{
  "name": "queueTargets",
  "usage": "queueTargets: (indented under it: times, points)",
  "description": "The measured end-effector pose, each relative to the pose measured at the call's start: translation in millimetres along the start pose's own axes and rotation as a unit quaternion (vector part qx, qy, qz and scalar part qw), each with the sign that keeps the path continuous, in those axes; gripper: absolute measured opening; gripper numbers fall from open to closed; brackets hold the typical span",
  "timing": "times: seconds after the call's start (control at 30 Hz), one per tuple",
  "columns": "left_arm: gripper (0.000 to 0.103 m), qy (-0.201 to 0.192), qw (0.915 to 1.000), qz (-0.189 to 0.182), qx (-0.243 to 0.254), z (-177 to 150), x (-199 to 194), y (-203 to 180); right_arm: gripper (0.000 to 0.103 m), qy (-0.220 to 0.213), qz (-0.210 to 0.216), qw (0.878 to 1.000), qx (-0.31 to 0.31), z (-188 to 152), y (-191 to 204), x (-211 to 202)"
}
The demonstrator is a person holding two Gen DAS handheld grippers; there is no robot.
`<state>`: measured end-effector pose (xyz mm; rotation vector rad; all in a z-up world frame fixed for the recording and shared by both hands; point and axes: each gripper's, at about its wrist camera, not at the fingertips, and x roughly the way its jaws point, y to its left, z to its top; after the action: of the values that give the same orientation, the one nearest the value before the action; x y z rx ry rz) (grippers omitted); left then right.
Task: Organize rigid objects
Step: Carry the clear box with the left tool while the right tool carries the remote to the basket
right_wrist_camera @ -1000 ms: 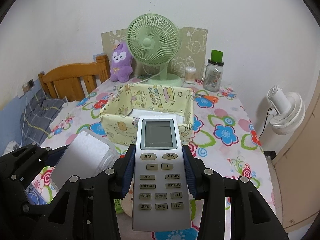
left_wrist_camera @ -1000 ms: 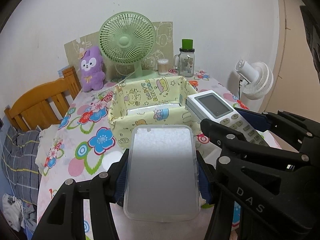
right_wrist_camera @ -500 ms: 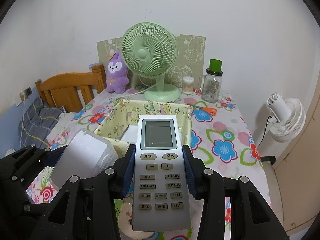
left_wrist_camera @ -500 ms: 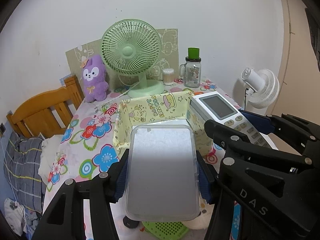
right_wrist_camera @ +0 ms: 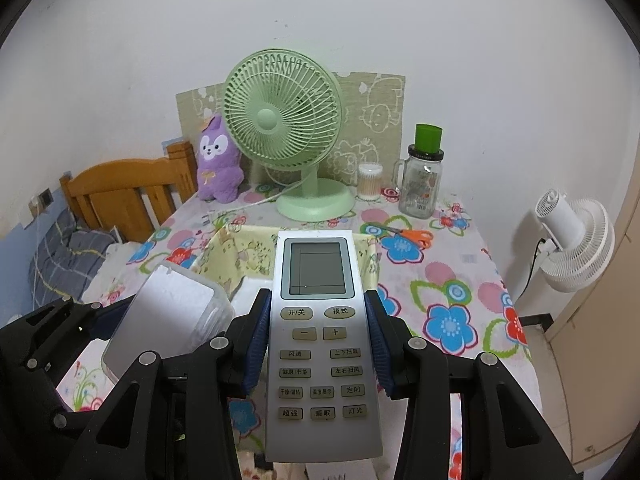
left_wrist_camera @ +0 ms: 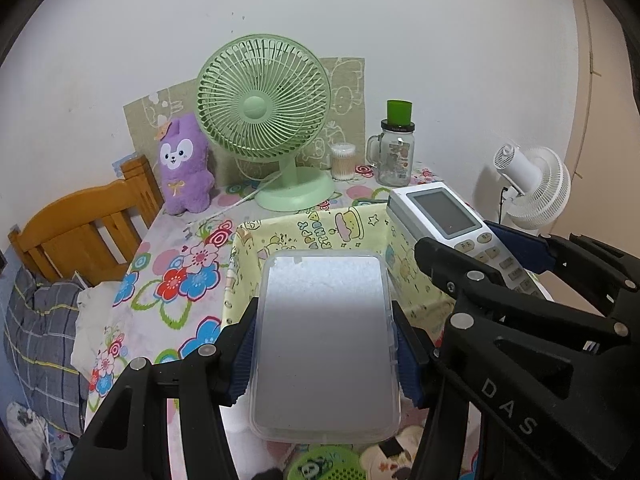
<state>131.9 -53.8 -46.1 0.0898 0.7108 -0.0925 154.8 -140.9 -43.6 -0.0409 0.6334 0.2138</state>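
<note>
My left gripper [left_wrist_camera: 325, 344] is shut on a clear plastic box [left_wrist_camera: 325, 340] with a frosted lid, held above the near edge of the yellow fabric basket [left_wrist_camera: 312, 228]. My right gripper [right_wrist_camera: 317, 344] is shut on a silver air-conditioner remote [right_wrist_camera: 318, 344], screen end forward, also held above the basket [right_wrist_camera: 228, 256]. The remote [left_wrist_camera: 448, 216] shows at right in the left wrist view, and the plastic box [right_wrist_camera: 168, 316] at left in the right wrist view. Something white lies inside the basket [right_wrist_camera: 250, 292].
A green desk fan [right_wrist_camera: 282, 120], purple plush [right_wrist_camera: 218, 160], cotton-swab jar [right_wrist_camera: 369, 182], glass jar with green lid [right_wrist_camera: 422, 176] and orange scissors [right_wrist_camera: 414, 236] stand on the floral table. A wooden chair [right_wrist_camera: 120, 192] is left, a white fan [right_wrist_camera: 576, 236] right. A green lid [left_wrist_camera: 324, 464] lies below.
Both grippers have risen and tilted with their objects still held; the basket and table sit lower in both views.
</note>
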Motion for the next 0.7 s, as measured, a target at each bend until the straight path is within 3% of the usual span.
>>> queueTargets:
  times: [0.7]
  points:
    - [0.061, 0.029, 0.9991, 0.002, -0.030, 34, 72, 18, 0.048, 0.034, -0.011, 0.998, 0.049, 26, -19, 77]
